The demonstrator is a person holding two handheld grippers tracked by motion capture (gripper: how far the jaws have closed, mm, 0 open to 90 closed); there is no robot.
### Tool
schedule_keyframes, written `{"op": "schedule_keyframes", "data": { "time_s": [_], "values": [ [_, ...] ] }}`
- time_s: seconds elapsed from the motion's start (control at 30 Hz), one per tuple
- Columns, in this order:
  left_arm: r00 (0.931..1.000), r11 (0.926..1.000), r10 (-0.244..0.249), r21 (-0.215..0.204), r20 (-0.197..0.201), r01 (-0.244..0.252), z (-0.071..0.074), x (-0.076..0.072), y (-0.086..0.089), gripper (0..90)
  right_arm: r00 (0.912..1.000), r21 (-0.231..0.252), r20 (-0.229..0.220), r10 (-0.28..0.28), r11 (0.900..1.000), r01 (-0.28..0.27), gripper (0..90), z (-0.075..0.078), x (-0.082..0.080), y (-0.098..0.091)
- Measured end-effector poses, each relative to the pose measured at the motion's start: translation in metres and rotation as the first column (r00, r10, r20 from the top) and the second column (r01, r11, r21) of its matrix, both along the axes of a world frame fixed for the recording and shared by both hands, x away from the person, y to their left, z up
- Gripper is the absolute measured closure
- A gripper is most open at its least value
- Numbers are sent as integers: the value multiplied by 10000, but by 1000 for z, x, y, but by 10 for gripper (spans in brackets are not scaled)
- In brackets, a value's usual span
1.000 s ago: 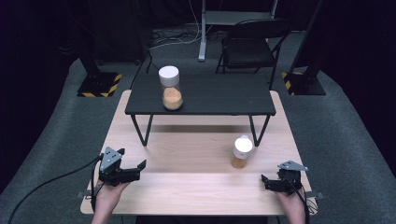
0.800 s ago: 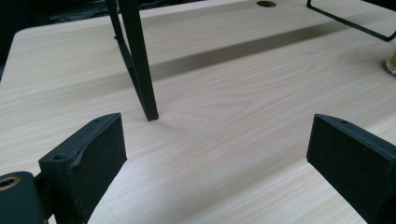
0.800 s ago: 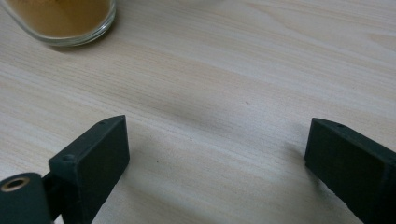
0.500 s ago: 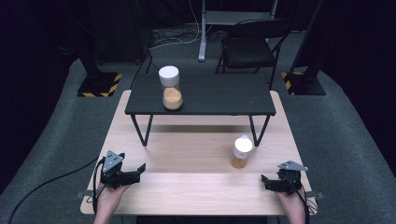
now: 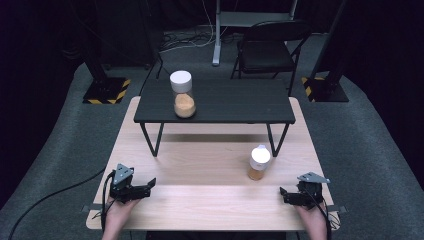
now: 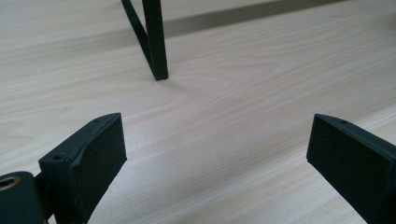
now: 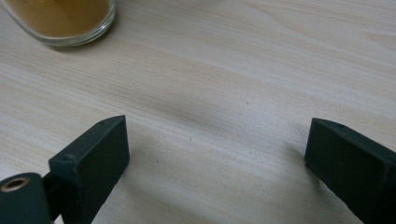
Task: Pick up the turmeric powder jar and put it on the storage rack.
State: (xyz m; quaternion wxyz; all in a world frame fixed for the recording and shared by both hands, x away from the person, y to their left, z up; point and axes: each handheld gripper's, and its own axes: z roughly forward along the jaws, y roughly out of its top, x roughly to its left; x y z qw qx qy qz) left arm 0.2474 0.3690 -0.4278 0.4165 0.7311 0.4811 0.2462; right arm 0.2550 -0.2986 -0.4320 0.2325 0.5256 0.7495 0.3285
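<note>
From above I see both jars: one [image 5: 259, 162] holding orange powder near my right gripper [image 5: 292, 196], another [image 5: 182, 94] on the black shelf [image 5: 235, 102]. Both grippers' jaws gape wide, empty; left gripper [image 5: 142, 187] near the front-left corner.

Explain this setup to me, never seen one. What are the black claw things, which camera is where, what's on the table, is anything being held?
No robot here: a person holds a hand-operated two-jaw gripper in each hand. In the high view, shot from above the person's side, the left gripper and right gripper rest near the front edge of a light wooden table. The other two pictures come from cameras riding on the grippers, each looking along its own black jaws.

On the wood stands a white-lidded jar of orange-brown powder, closest to the right gripper; its glass base shows in the right gripper view. A small black table stands across the far half and carries a second similar jar.

Both grippers' jaws stand wide apart, with bare wood between them. Nothing is held.
</note>
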Motion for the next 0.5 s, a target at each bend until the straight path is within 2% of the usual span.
{"op": "schedule_keyframes", "data": {
  "time_s": [0.5],
  "values": [
    [9958,9997,36,262,-914,-12,-8,16,-2,42,10000,3,8,-22,10000,22,59,0,-1,0]
  ]
}}
